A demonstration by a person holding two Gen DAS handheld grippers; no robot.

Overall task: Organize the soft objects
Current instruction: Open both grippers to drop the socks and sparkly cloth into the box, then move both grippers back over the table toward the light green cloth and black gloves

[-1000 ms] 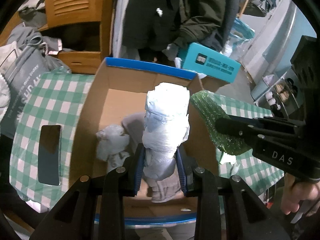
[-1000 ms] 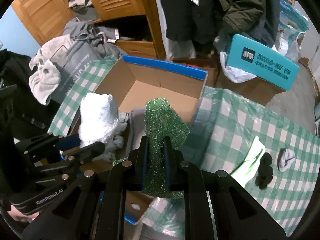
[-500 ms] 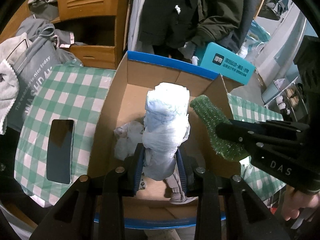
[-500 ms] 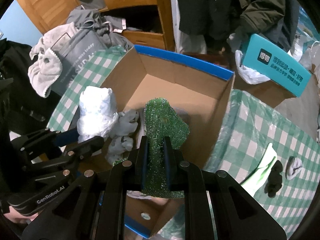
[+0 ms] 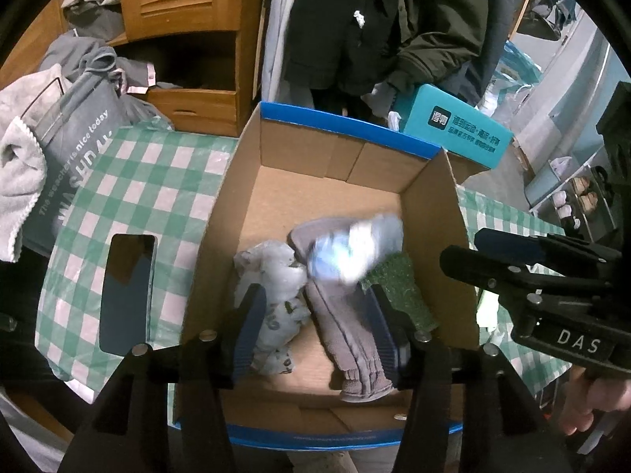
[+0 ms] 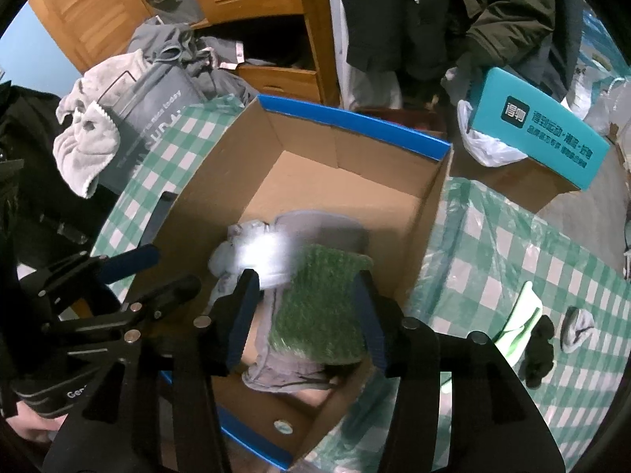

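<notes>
Left wrist view: one cardboard box (image 5: pixel 252 181) with four soft items, both grippers' jaws opening, gripping nothing

The cardboard box (image 5: pixel 339 165) is plain brown with a bright blue rim, and it stands on a green-and-white checked tablecloth (image 5: pixel 157 181). Inside lie a white bundle (image 5: pixel 351 252), a mauve-grey garment (image 5: pixel 351 327), a pale grey printed cloth (image 5: pixel 276 276) and a green turf-like piece (image 6: pixel 319 307). A black phone (image 5: pixel 126 291) lies on the checks, and a teal carton (image 5: pixel 457 130) carries white lettering.
</notes>
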